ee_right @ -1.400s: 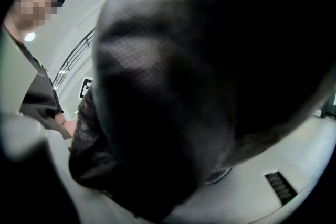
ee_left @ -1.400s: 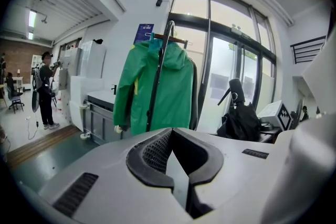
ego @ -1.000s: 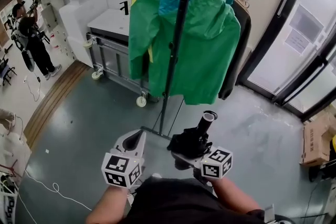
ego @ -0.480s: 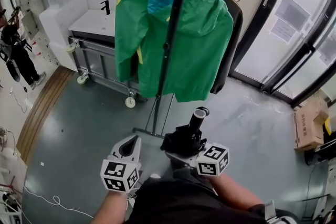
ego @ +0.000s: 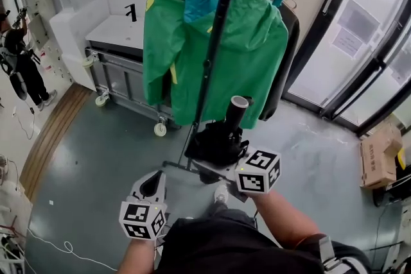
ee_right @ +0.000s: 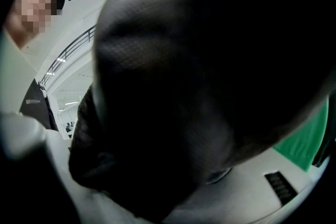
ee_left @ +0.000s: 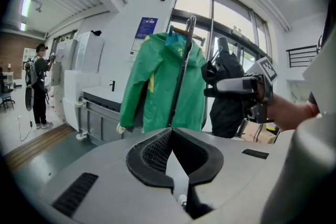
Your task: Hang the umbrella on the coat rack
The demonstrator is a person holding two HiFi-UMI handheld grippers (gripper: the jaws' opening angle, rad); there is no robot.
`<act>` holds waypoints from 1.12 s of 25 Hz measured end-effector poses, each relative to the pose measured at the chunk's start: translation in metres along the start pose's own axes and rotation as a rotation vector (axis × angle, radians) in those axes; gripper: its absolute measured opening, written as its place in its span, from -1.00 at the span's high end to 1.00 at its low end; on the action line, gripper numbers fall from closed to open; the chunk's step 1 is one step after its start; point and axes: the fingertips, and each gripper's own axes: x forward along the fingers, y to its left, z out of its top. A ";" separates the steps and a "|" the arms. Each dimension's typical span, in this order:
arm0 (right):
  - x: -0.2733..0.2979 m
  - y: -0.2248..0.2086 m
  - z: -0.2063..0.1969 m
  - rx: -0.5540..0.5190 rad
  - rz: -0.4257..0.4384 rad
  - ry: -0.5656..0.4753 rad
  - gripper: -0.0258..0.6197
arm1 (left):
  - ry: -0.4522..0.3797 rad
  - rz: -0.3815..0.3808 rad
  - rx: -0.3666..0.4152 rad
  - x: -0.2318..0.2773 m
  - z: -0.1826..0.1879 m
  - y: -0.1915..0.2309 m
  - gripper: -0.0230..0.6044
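Observation:
My right gripper (ego: pixel 221 160) is shut on a folded black umbrella (ego: pixel 217 141), which I hold in front of my body. The umbrella's grey-capped handle (ego: pixel 237 107) points up toward the coat rack's black pole (ego: pixel 215 42) and stays apart from it. Black umbrella fabric (ee_right: pixel 199 86) fills the right gripper view and hides the jaws there. A green jacket (ego: pixel 247 54) hangs on the rack. Low at my left side, my left gripper (ego: pixel 154 184) is shut and holds nothing. The left gripper view shows its closed tips (ee_left: pixel 170 136), the rack pole (ee_left: pixel 181 76) and the umbrella (ee_left: pixel 214 72).
A dark coat (ego: pixel 288 48) hangs behind the jacket. A grey wheeled cart (ego: pixel 125 64) stands left of the rack. Glass doors (ego: pixel 359 42) line the right side, with a cardboard box (ego: pixel 379 154) by them. A person (ego: pixel 18 67) stands far left. A cable (ego: pixel 61 244) lies on the floor.
My right gripper has risen with the umbrella and moved closer to the rack. The left gripper has sunk a little toward my body.

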 end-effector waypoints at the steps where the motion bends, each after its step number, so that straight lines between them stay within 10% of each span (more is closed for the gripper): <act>1: 0.004 -0.001 0.010 -0.011 0.006 -0.007 0.18 | -0.003 0.014 -0.004 -0.002 0.001 0.005 0.88; 15: 0.057 -0.001 0.097 -0.137 0.102 -0.043 0.18 | 0.010 0.068 -0.054 -0.001 0.001 0.029 0.88; 28: 0.064 -0.002 0.079 -0.089 0.121 -0.024 0.18 | 0.012 0.070 -0.056 0.000 0.002 0.032 0.88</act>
